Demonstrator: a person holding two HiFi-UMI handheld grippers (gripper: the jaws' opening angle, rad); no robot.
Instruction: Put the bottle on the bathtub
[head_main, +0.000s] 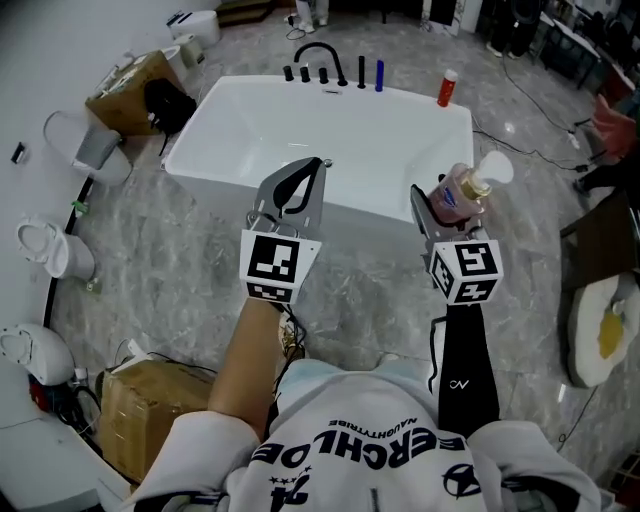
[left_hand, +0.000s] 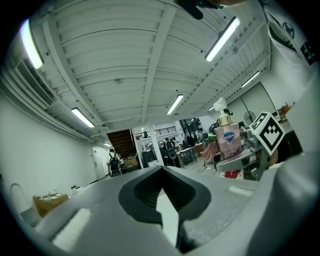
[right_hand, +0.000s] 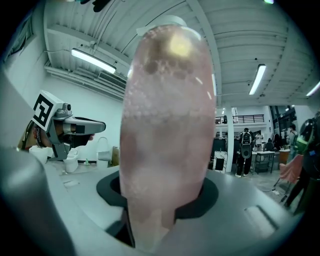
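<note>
Bottle (head_main: 458, 192) — upright, clamped in right gripper (head_main: 437, 208), by tub's (head_main: 250, 115) near right corner. Left gripper (head_main: 303, 180) — jaws together, empty. Far rim: black faucet (head_main: 322, 58), red container (head_main: 447, 88) at right.

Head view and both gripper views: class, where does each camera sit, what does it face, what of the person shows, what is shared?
Head view: on the head, down at the white rectangular bathtub; left tool, right tool, forearm, shirt.
Left gripper view: on the left tool, level across the room; its shut jaws.
Right gripper view: on the right tool, at the clamped pink plastic pump bottle.
Shared: the bottle.
</note>
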